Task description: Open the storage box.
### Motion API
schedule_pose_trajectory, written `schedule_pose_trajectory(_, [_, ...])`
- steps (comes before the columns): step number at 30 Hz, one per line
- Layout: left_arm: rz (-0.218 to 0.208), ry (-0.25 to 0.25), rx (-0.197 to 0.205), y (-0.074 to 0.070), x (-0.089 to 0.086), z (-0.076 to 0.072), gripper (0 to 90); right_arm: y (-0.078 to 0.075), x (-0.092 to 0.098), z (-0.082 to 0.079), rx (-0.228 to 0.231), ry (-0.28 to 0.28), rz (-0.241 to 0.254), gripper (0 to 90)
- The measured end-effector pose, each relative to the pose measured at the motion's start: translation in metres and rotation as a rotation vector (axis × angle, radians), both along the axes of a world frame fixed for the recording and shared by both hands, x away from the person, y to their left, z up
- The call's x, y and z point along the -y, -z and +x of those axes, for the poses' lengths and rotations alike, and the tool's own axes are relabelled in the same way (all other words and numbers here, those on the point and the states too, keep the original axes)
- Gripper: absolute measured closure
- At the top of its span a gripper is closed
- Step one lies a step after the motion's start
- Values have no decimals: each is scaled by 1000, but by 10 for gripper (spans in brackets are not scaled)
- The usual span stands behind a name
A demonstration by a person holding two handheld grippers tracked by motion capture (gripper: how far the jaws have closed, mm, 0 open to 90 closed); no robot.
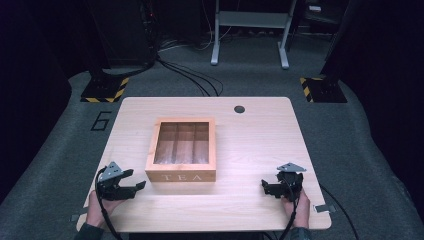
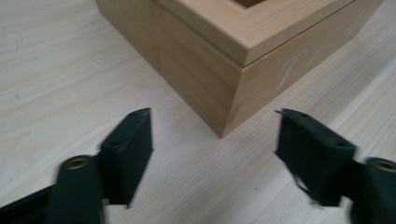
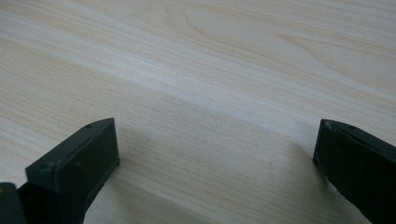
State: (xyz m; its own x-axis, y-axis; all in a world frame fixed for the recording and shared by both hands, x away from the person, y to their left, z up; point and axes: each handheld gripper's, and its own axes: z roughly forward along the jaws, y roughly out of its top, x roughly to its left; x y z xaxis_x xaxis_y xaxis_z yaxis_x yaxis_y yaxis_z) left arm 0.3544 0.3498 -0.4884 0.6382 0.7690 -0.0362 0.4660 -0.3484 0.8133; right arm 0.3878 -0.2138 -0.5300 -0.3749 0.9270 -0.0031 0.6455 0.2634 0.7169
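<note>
High view: wooden tea box (image 1: 181,150) mid-table (image 1: 260,145), grippers flanking near edge.
Left gripper (image 1: 134,182) released, empty, just beside box's front-left corner; right gripper (image 1: 267,187) released, well apart from box.

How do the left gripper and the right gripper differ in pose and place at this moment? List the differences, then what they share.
The left gripper sits close to the tea box, its jaws pointing at the box's corner; the right gripper is well away from the box, over bare table. The left gripper's jaws point toward the table's right side; the right gripper's point toward its left. Both are hand-held, open, and hold nothing.
</note>
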Motion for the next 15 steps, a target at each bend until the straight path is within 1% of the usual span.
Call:
schedule_pose_trajectory(4, [-3, 19, 23, -4, 5, 0, 511, 0, 0, 0, 0, 0, 0, 0])
schedule_pose_trajectory(5, [-1, 28, 24, -4, 6, 1, 548, 0, 0, 0, 0, 0, 0, 0])
schedule_pose_trajectory(7, [3, 19, 40, -4, 9, 2, 621, 0, 0, 0, 0, 0, 0, 0])
schedule_pose_trajectory(8, [3, 30, 33, -5, 9, 2, 655, 0, 0, 0, 0, 0, 0, 0])
schedule_pose_trajectory(9, [0, 29, 37, -5, 10, 2, 690, 0, 0, 0, 0, 0, 0, 0])
schedule_pose_trajectory(13, [10, 33, 53, -7, 13, 4, 786, 0, 0, 0, 0, 0, 0, 0])
schedule_pose_trajectory(15, [5, 29, 49, -7, 14, 4, 815, 0, 0, 0, 0, 0, 0, 0])
